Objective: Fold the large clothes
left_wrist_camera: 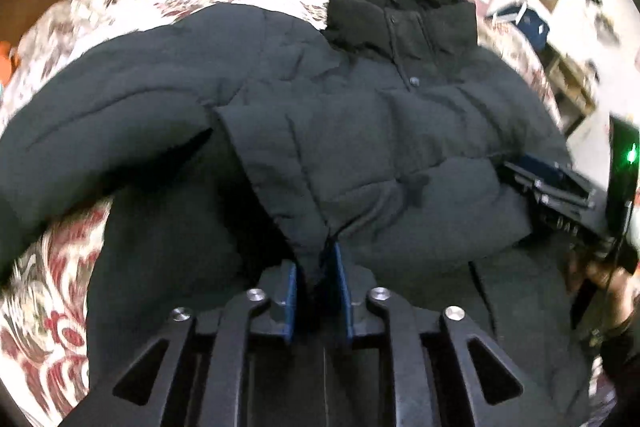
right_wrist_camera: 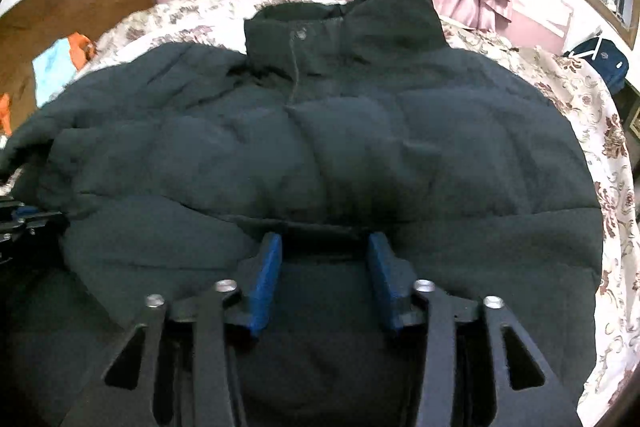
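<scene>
A dark puffer jacket (left_wrist_camera: 360, 131) is spread front-up on a bed with a floral bedspread (left_wrist_camera: 56, 291), its collar (left_wrist_camera: 400, 23) toward the upper middle of the frame in both views. The step in hand is judged to be the folding-in of a sleeve: in the left wrist view a sleeve (left_wrist_camera: 120, 131) is arched from the left of the frame across the chest, and its cuff end (left_wrist_camera: 316, 255) is seen at lower centre between the blue pads of the left gripper (left_wrist_camera: 316, 267).

The left jaws stand narrowly apart with the cuff fabric bunched between them. Whether the pads press on it cannot be told; a release of the cuff onto the chest is the likelier reading.

At the right edge of the same view, the right gripper (left_wrist_camera: 560, 191) is seen low over the jacket. In its own view, the right gripper (right_wrist_camera: 324, 259) is held at lower centre with its jaws well apart, about half open. A fold line of the jacket body is bridged by the tips, and the pads appear to rest on or just above the fabric; nothing is clamped.

The next move is judged to call for the left jaws to be drawn clear without dragging the sleeve back. The opposite sleeve or side would then be gathered inward; the padding is bulky and may spring open.
</scene>
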A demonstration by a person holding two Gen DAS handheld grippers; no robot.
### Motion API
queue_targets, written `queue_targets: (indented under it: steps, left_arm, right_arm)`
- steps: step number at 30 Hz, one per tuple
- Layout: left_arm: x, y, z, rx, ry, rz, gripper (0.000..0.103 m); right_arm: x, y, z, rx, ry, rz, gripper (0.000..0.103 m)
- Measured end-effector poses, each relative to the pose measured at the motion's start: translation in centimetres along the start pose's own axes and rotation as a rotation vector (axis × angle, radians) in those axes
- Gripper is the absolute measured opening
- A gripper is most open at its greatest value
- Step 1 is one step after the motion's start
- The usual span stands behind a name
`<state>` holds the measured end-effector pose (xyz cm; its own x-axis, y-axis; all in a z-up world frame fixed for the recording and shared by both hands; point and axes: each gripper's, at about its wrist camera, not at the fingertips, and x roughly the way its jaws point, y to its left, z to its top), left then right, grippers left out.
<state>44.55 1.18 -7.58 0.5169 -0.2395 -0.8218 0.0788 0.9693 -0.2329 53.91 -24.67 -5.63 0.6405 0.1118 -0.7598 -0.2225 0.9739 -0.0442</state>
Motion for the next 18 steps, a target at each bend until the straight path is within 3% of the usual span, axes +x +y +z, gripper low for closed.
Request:
queue_targets:
  steps: [1, 4, 5, 6, 8, 11, 14, 18]
  left_arm:
    - [-0.7, 0.5, -0.4, -0.031, -0.004, -0.018, 0.021]
    - [-2.7, 1.9, -1.2, -0.094, -0.035, -0.040, 0.029]
    - [-3.6, 2.5, -1.6, -0.115, -0.052, -0.042, 0.042]
    - [-4.9, 3.4, -2.3, -0.149, -0.080, -0.044, 0.068]
    - [-7.3, 5.0, -3.4, -0.212, -0.159, -0.061, 0.093]
    - [-10.1, 8.1, -4.9, -0.323, -0.236, -0.058, 0.096]
    - [-11.3, 11.5, -6.1, -0.428, -0.245, -0.064, 0.096]
    - [-12.4, 17.4, -8.3, -0.668, -0.267, -0.080, 0.096]
  right_arm:
    - [-0.7, 0.0, -0.1, 0.007, -0.011, -0.009, 0.069]
    - [-2.4, 0.4, -0.2, 0.027, -0.011, -0.015, 0.071]
    - [-2.9, 0.7, -0.2, 0.025, -0.009, -0.014, 0.071]
    - [-3.3, 1.0, -0.3, 0.023, -0.014, -0.015, 0.071]
    - [-4.1, 2.0, -0.2, 0.006, -0.013, -0.011, 0.074]
    - [-5.0, 4.1, 0.3, -0.032, -0.005, 0.004, 0.079]
    - [-5.3, 6.8, 1.0, -0.070, -0.005, 0.020, 0.081]
    - [-4.7, 10.0, 1.9, -0.071, -0.009, 0.032, 0.082]
